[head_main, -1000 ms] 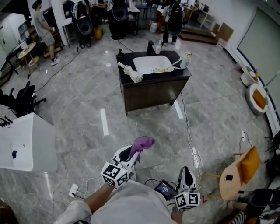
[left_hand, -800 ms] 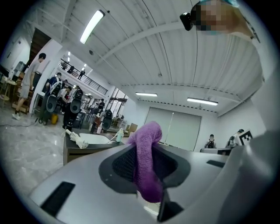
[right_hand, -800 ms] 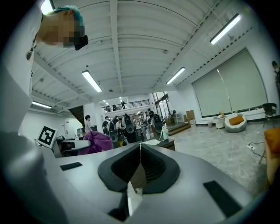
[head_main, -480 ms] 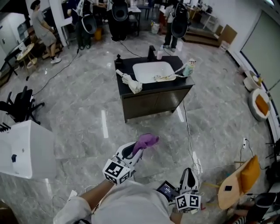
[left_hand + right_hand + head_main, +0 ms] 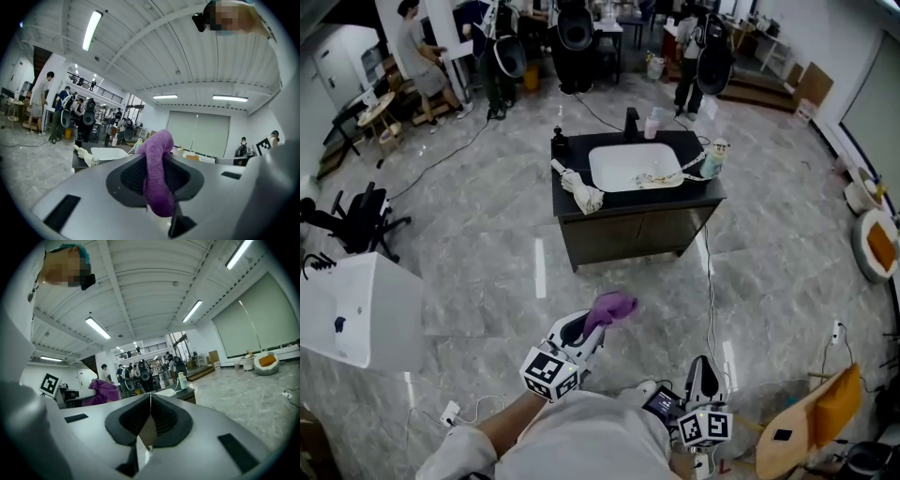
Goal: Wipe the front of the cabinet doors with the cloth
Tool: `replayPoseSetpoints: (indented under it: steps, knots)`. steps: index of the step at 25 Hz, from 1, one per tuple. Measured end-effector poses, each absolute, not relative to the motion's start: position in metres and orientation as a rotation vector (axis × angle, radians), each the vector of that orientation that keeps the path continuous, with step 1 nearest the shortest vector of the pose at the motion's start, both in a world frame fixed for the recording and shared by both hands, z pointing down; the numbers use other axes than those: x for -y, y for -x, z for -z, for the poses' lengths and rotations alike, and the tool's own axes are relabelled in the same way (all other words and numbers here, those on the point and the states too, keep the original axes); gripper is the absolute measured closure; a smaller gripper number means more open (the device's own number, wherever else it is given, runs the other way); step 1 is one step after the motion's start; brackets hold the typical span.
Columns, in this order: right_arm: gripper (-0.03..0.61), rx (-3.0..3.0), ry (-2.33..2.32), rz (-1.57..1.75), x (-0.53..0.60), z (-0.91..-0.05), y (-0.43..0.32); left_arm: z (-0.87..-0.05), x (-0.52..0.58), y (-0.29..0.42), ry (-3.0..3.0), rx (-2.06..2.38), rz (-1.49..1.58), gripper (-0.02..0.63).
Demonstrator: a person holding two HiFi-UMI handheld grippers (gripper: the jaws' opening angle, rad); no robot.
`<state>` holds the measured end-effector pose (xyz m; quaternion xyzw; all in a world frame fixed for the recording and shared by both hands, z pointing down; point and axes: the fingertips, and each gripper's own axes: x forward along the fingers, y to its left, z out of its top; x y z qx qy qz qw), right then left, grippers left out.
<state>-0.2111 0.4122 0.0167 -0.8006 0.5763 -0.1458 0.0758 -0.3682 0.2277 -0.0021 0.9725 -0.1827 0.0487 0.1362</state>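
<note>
Left claw is clenched on the purple cloth. The cloth is pinched between the jaws and bunches out past the tips. Right claw is closed, jaws together with nothing in them, held low by the body.

Progress: I judge wiping not yet begun. The cabinet doors are well apart from both claws, with open floor between. The cloth touches nothing but the claw. Left to do: close the gap, get down to door height, press the cloth on the door fronts and cover both.

Room and edges:
- Floor straight ahead to the doors looks clear, so the approach lane is wide.
- A cable runs from the cabinet's right corner down toward the right claw. Likely snag or trip on that side, so coming in centre or left looks safer.
- The black surface sits over the doors, and its front edge probably limits the upper strokes.
- The white rag lies on the surface's front left corner, near the edge. A knock from below could drop it.
- The white box on the left and the yellow chair on the right are both well clear of the lane.
</note>
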Motion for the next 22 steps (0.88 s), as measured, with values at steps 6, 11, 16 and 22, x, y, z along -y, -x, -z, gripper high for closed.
replayPoseSetpoints:
  steps: [6,11,16,22]
  knots:
    - [0.552,-1.895,2.338,0.400,-0.422,-0.008,0.121,0.017,-0.248,0.293,-2.792,0.696,-0.010,0.525]
    - [0.552,-1.981,2.333,0.396,-0.437,-0.013,0.062,0.024,-0.265,0.246,-2.807,0.785,0.017,0.525]
    - [0.552,-1.954,2.309,0.454,-0.421,-0.023,0.028,0.017,-0.243,0.221,-2.771,0.841,-0.008,0.525]
    - [0.552,-1.949,2.298,0.463,-0.349,-0.025,-0.001,-0.001,-0.178,0.182,-2.735,0.825,-0.035,0.525]
